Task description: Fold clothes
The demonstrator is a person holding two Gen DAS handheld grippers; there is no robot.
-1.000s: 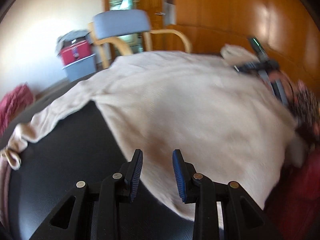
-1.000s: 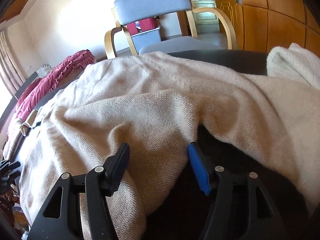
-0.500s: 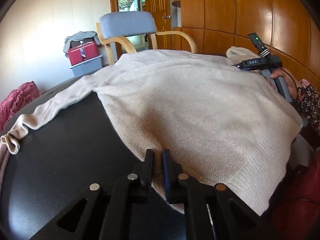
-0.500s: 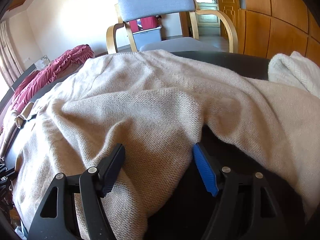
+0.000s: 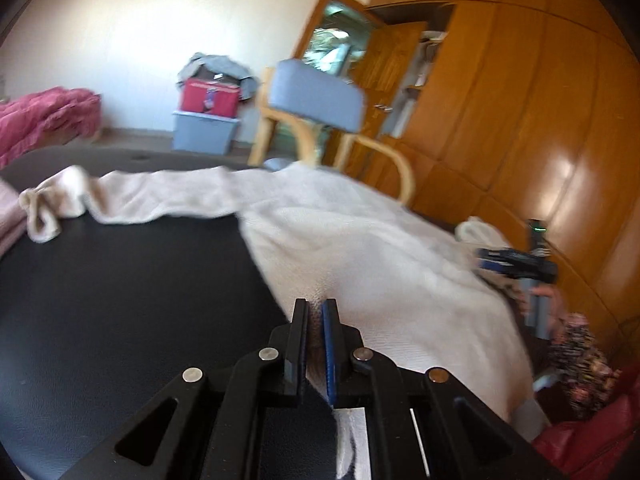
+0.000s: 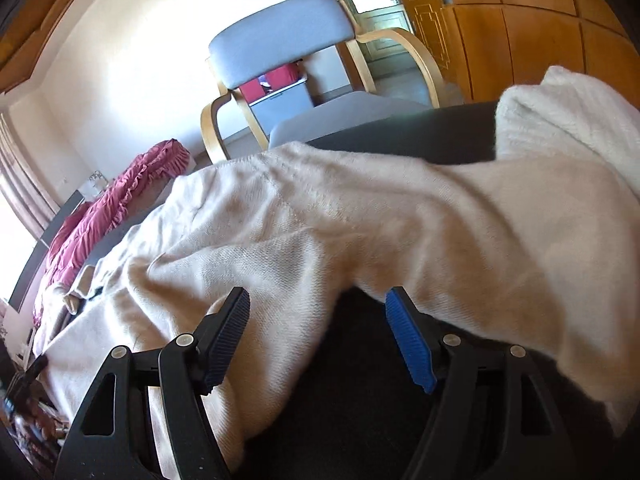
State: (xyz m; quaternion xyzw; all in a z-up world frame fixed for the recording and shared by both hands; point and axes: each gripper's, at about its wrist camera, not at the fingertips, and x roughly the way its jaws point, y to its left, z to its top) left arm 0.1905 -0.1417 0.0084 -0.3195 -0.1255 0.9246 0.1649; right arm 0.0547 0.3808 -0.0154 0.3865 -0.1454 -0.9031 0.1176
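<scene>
While left claw (image 5: 315, 308) pinches knit sweater (image 5: 360, 248) (cream, soft), right claw (image 6: 318, 300) gapes.

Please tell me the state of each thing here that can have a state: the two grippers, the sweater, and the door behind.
left gripper: shut on the sweater's edge.
right gripper: open, fabric lying between its fingers, not gripped.
beige sweater: unfolded, spread on the black table, one sleeve stretched out.
wooden door: open.
white towel: bunched, beside the sweater.
</scene>
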